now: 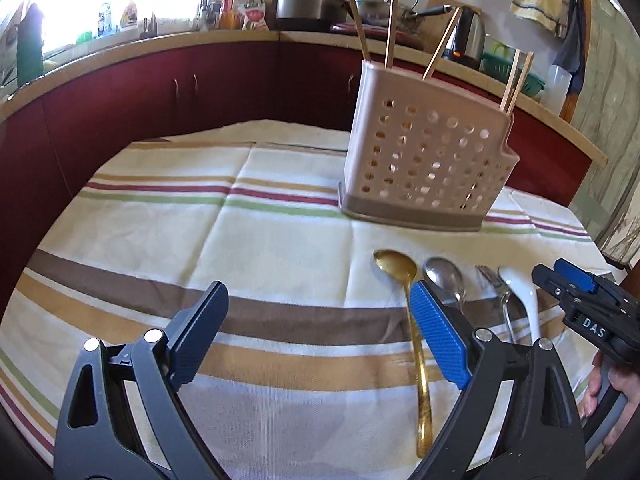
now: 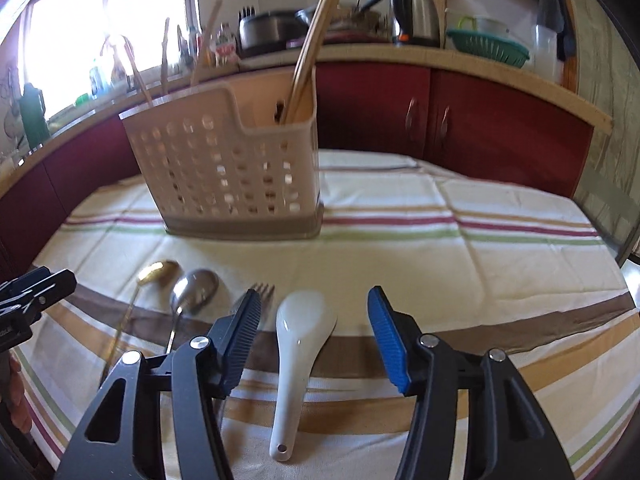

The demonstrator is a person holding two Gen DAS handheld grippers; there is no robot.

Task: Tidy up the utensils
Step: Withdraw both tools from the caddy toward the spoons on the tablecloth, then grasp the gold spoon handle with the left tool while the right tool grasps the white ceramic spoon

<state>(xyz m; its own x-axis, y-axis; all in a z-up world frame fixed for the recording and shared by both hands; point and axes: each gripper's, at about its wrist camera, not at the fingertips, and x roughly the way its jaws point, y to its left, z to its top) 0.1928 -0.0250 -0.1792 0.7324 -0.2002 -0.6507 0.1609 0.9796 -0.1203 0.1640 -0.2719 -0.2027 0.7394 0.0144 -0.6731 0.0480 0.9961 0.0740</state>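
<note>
Both grippers over a worktop (image 1: pixel 160 240) covered with a striped cloth. A perforated beige utensil caddy (image 1: pixel 424 168) stands upright on the cloth, with wooden chopsticks (image 1: pixel 390 20) leaning out of its compartments. In front of the caddy four utensils lie side by side, bowls and tines toward it: a gold spoon (image 1: pixel 404 292), a steel spoon (image 1: pixel 444 280), a fork (image 1: pixel 492 280) and a white ceramic soup spoon (image 2: pixel 300 344).

Left gripper (image 1: pixel 320 320): jaws spread wide, holding nothing. The gold spoon lies just inside the right-hand finger, its handle running back beside the blue pad; the steel spoon's bowl shows just beyond that finger. The space between the jaws is otherwise bare cloth.

Right gripper (image 2: pixel 316 320): jaws spread wide, holding nothing. The white soup spoon lies lengthwise between them, nearer the left finger than the right and touching neither as far as can be seen. The fork's tines show just past the left fingertip; the rest of the fork is hidden behind that finger.

Background: red cabinets (image 2: pixel 480 120) below a counter carrying a kettle (image 2: pixel 416 16), pots and bottles.
</note>
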